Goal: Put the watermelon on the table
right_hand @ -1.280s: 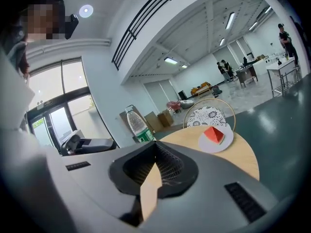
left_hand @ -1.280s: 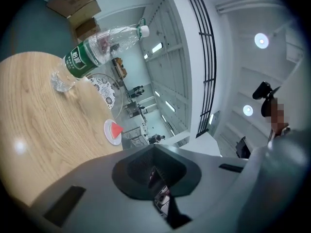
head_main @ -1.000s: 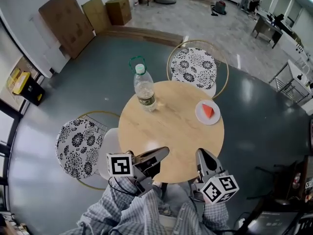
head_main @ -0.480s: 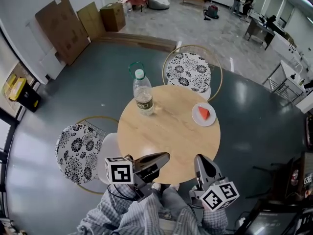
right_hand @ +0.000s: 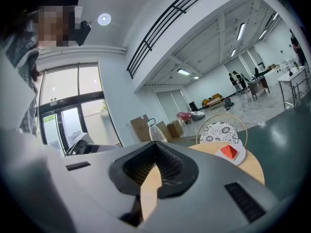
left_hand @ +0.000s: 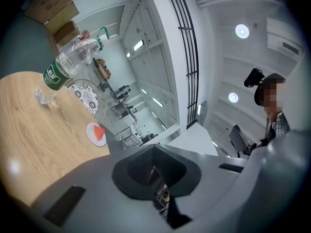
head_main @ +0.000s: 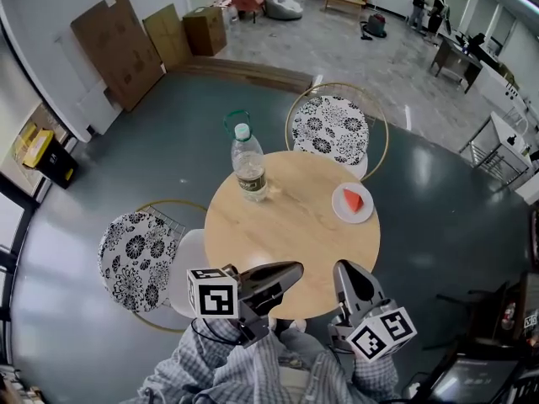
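A red watermelon wedge [head_main: 354, 200] lies on a small white plate [head_main: 339, 214] at the right side of the round wooden table [head_main: 286, 230]. It also shows in the left gripper view as the wedge [left_hand: 99, 132] and in the right gripper view as the wedge [right_hand: 228, 152]. My left gripper [head_main: 295, 268] hovers at the table's near edge, shut and empty. Beside it my right gripper [head_main: 345, 266] is also held at the near edge, jaws together with nothing in them. Both stand well short of the plate.
A plastic water bottle [head_main: 249, 167] with a green label stands at the table's far left. One patterned chair [head_main: 329, 124] sits behind the table and another patterned chair [head_main: 133, 255] to its left. Cardboard boxes [head_main: 118, 45] lean on the far wall. People stand far off.
Both grippers have risen a little at the table's near edge, and the left one has rolled slightly. The wedge, plate and bottle have not moved.
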{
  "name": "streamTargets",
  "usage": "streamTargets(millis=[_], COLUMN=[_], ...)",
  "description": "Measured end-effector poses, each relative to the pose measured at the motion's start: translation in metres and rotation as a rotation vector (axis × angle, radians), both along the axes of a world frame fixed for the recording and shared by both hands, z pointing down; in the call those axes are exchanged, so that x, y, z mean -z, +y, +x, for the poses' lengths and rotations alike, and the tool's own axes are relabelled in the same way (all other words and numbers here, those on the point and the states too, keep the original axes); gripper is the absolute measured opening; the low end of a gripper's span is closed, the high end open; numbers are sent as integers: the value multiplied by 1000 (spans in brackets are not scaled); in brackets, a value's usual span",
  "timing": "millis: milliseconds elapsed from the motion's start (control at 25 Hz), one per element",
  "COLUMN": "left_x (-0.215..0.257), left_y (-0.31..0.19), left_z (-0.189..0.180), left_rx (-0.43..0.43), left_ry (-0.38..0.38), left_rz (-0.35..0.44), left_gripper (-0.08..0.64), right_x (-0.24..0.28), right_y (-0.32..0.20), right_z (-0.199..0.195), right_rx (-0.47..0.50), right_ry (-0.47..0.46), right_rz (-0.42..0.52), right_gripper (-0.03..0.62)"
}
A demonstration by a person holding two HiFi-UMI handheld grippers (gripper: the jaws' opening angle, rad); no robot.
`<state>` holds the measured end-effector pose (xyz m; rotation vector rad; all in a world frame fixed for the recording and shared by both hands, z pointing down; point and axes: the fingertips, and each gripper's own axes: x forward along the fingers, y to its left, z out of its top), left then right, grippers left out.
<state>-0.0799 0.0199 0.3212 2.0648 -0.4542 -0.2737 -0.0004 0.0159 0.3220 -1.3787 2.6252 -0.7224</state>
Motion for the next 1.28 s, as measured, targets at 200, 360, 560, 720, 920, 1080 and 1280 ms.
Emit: streamTargets(millis=[200,360,560,720,920,1080,1280], left_x=[7,10,10,9,6,5,11], left_y=[-4,-6,-7,-5,-4,-4,-3], left_z=[8,12,19,23,23,20,19], left_rx=[-3,-3,5,3,1,11,15], left_ry=[5,-4,-6,-2,-5,-5,14], left_rz=[24,47,36,30,35,25,28], left_gripper=[6,6,6,6,6,6,6], right_x=[8,12,15,12,10,10,10], right_y=[-7,-13,-17,-15,-14,-12,-10], right_z=[5,10,14,13,10,6,5], right_rx=[21,30,38,45,60,67,67], right_ry=[-5,-8,-8,-8,-6,-7,-5], right_rz=[26,44,60,51,51,51,50], right_gripper=[8,8,8,8,8,8,8])
